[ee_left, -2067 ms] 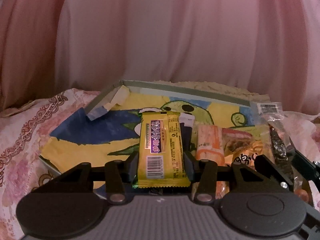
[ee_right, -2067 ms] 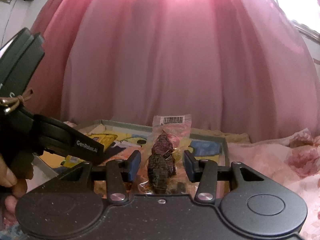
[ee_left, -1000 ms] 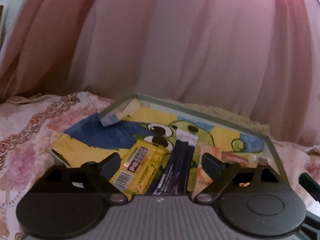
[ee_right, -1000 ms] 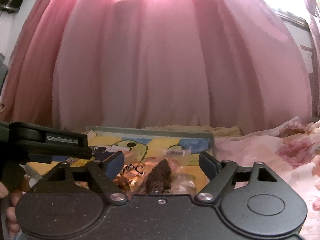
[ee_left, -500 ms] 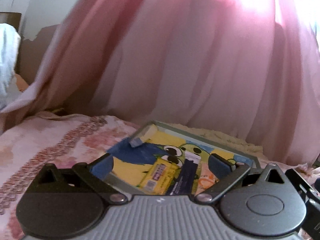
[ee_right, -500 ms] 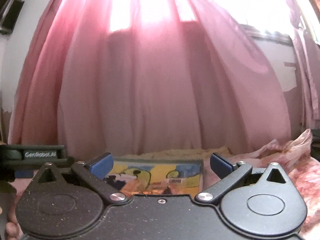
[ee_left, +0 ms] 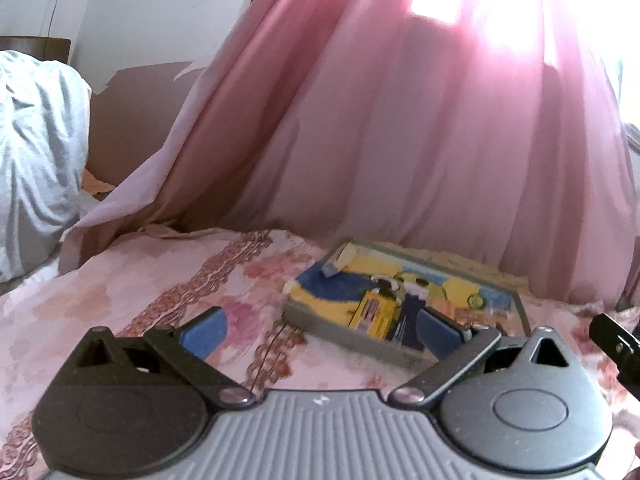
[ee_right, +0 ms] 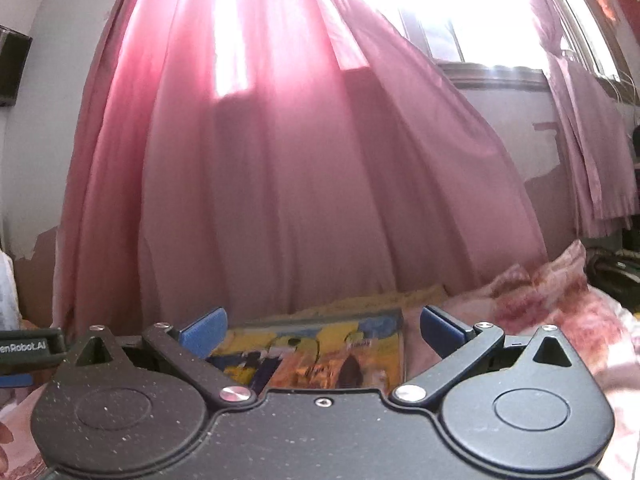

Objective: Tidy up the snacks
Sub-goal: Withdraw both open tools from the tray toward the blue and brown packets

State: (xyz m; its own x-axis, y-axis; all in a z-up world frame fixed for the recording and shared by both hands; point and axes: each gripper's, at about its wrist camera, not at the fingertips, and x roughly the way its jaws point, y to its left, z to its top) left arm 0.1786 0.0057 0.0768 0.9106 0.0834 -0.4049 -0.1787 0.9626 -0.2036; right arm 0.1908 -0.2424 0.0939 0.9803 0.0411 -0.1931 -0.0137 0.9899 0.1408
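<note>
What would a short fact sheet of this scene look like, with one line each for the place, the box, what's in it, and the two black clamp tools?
place: a bed with a pink floral cover, pink curtain behind
box: shallow cartoon-printed box lying on the cover
contents: yellow snack packet, dark packet beside it, more wrapped snacks to the right
left gripper: open, empty, short of the box
right gripper: open, empty, short of the box
snacks outside the box: none visible

Right gripper [ee_right: 320, 330] fingers [ee_right: 202, 330] spread wide before the snack tray [ee_right: 320, 320].
</note>
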